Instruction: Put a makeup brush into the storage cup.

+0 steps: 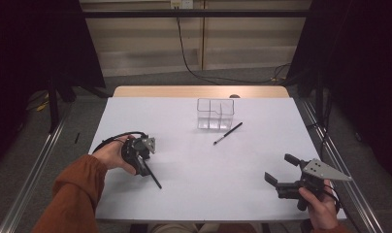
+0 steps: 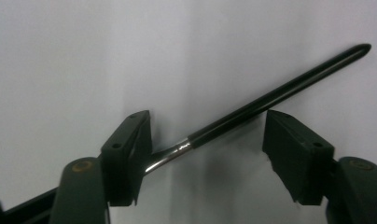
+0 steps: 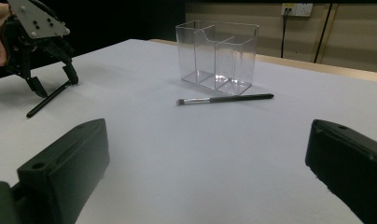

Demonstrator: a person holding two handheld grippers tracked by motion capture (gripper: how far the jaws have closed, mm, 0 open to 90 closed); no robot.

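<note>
A slim black brush with a silver ferrule (image 2: pixel 289 88) lies flat on the white table at the near left (image 1: pixel 155 180). My left gripper (image 1: pixel 144 169) points down over it, a jaw on either side (image 2: pixel 207 116). The left pad sits right at the ferrule, the right pad stands off the handle, so the jaws are open. In the right gripper view the left gripper (image 3: pixel 55 84) straddles that brush (image 3: pixel 42 105). My right gripper (image 1: pixel 277 167) hovers at the near right, open and holding nothing (image 3: pixel 207 140).
A clear divided container (image 1: pixel 215 114) stands upright at the table's far middle (image 3: pixel 218 56). A second makeup brush (image 1: pixel 228 133) lies just in front of it (image 3: pixel 224 99). The white table top (image 1: pixel 199 194) ends at a wooden strip behind.
</note>
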